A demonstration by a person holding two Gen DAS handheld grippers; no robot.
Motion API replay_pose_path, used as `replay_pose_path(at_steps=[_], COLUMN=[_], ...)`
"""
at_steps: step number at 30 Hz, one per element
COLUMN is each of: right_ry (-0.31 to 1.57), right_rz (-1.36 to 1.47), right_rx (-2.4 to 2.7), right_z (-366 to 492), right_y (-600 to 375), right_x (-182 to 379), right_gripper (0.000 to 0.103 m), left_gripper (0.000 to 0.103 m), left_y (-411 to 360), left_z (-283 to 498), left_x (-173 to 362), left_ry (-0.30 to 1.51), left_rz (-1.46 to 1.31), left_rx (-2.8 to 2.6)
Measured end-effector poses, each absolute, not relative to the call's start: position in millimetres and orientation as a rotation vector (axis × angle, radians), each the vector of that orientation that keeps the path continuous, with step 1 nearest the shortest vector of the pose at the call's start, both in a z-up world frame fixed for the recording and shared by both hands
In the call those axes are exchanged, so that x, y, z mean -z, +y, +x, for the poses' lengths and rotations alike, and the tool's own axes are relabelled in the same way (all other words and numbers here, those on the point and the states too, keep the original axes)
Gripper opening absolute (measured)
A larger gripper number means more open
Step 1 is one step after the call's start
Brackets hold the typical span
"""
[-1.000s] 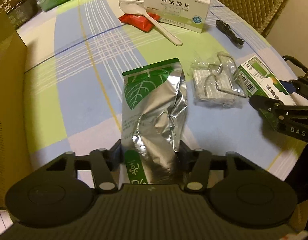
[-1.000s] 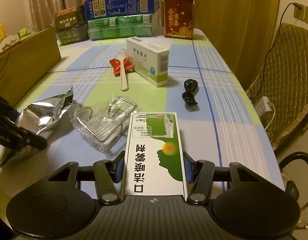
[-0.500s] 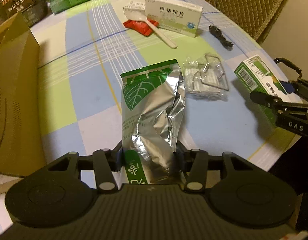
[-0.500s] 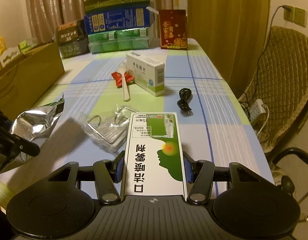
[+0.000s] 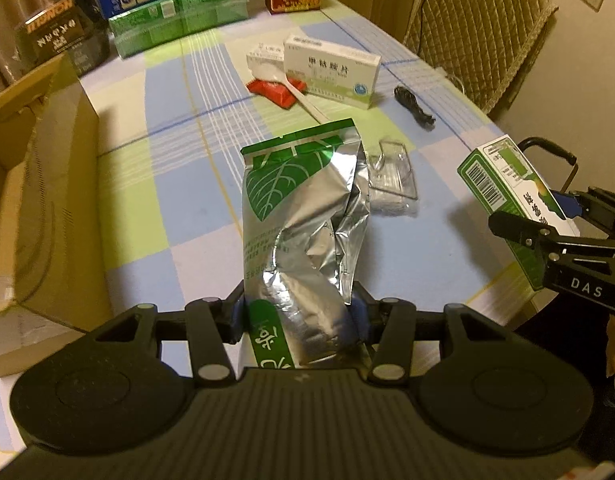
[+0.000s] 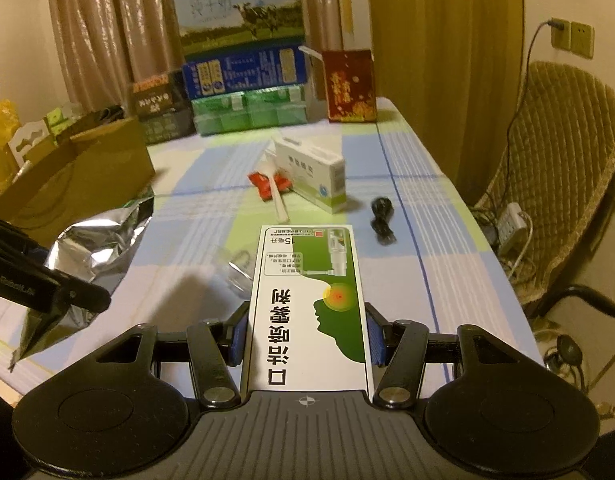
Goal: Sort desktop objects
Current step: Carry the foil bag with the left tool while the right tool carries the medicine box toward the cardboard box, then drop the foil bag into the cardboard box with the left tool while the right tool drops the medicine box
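Observation:
My left gripper (image 5: 299,320) is shut on the lower end of a silver foil pouch (image 5: 303,216) with a green leaf print, held above the table; the same foil pouch (image 6: 87,248) shows at the left of the right wrist view. My right gripper (image 6: 307,336) is shut on a long green-and-white medicine box (image 6: 309,300), raised over the table's near right side; that medicine box (image 5: 507,184) appears at the right of the left wrist view. On the checked tablecloth (image 5: 179,128) lie a white pill box (image 5: 331,70), a white spoon (image 5: 299,92) across a red sachet (image 5: 273,90), a black cable (image 5: 413,106) and a clear plastic packet (image 5: 391,176).
An open cardboard box (image 5: 31,184) stands along the table's left side. Stacked cartons (image 6: 243,68) and a red box (image 6: 349,84) line the far edge. A padded chair (image 6: 559,168) stands to the right of the table, with a power strip (image 6: 511,222) on the floor.
Both grippers have risen and drawn back from the table with their loads. The table items look smaller and farther, and more of the far cartons and the cardboard box shows.

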State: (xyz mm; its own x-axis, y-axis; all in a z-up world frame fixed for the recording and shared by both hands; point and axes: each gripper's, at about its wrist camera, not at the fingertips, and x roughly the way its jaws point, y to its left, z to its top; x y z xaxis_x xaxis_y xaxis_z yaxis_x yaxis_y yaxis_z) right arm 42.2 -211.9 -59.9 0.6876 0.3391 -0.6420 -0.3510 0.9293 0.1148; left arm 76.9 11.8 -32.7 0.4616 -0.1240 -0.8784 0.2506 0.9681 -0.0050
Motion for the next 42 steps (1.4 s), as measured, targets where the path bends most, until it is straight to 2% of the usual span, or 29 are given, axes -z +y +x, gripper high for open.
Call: replay_pose_path(at_steps=[21,42], right_ry=[0.584,0.579], right_rz=[-0.090,-0.145], right_rx=[-0.564,-0.789], right_z=[36.9,56.0], right_y=[-114.5,31.9], right_x=[-10.5,-40.0], right_gripper=[0.053,0.053], left_gripper=[0.045,0.045], left_y=[85.4,236.5], left_z=[58.6,51.3], left_x=[-45.9,-84.1], left_ry=[0.953,0.935], left_rz=[0.115,0.050], left_rx=[0.143,-0.059])
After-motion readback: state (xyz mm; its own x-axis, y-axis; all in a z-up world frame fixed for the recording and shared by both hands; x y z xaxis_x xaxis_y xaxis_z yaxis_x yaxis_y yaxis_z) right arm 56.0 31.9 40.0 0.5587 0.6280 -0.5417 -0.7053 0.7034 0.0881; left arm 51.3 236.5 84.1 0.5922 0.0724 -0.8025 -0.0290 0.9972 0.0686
